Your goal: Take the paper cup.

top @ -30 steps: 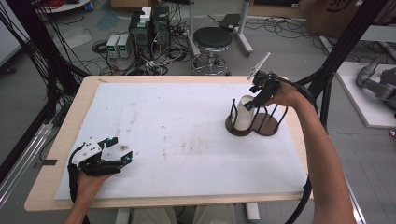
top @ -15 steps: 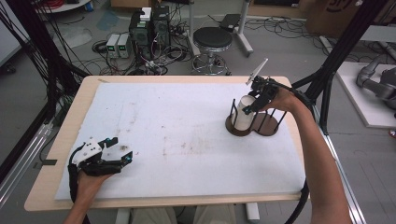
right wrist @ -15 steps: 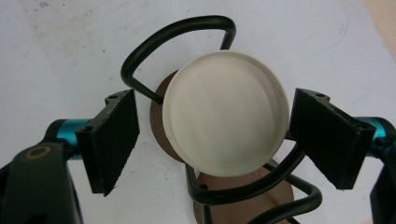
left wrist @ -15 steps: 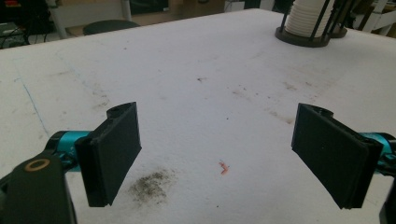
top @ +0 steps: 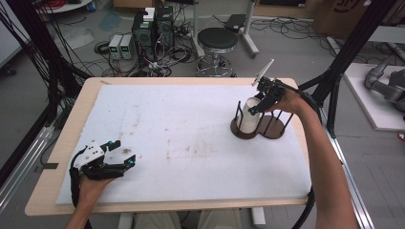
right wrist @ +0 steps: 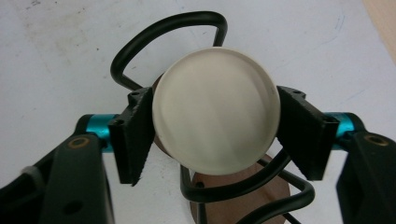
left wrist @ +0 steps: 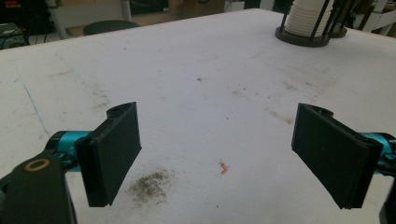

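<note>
A stack of white cups [top: 248, 119] stands in a black wire holder [top: 273, 131] with a brown base, at the table's right side. My right gripper [top: 256, 107] comes down on the top of the stack. In the right gripper view the round white top cup [right wrist: 215, 109] sits between the two jaws, both pads touching its sides, so my right gripper [right wrist: 217, 136] is shut on it. My left gripper [top: 125, 152] rests near the front left of the table, open and holding nothing; in its own view my left gripper [left wrist: 219, 154] frames bare table, with the cup stack [left wrist: 306, 18] far off.
The white table cover [top: 191, 129] carries smudges and a dark dirt patch [left wrist: 152, 184] by the left gripper. The holder's second bay [top: 279, 121] lies right of the cups. Beyond the table stand a stool [top: 217, 40], electronics and cables. A black frame post [top: 344, 62] rises at the right.
My right gripper has shifted slightly left and down onto the top of the cup stack. The left gripper has stayed where it was.
</note>
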`<state>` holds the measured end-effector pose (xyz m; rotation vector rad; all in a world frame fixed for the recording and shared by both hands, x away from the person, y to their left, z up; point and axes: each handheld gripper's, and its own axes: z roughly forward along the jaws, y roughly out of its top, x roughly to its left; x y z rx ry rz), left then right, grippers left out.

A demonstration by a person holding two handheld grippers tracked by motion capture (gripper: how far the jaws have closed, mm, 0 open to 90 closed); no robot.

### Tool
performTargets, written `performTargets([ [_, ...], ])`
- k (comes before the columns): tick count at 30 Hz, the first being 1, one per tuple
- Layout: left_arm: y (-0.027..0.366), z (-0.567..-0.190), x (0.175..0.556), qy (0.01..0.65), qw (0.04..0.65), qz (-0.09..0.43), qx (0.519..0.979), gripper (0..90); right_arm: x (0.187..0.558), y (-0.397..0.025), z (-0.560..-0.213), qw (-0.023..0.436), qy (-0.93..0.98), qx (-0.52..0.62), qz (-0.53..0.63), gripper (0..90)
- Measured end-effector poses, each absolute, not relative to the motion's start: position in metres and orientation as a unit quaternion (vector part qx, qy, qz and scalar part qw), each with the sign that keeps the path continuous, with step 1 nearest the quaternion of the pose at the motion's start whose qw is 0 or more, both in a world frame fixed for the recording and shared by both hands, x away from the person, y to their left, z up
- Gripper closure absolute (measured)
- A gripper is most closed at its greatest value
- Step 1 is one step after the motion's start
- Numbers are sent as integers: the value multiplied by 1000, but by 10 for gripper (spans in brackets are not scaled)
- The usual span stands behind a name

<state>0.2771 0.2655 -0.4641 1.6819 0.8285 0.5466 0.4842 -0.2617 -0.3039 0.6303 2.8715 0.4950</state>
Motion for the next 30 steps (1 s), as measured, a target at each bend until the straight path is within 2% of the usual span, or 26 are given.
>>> performTargets([
  [30, 265, -464, 278, 353, 557, 231, 716, 155, 482, -266, -293, 90, 952, 223, 191, 363],
])
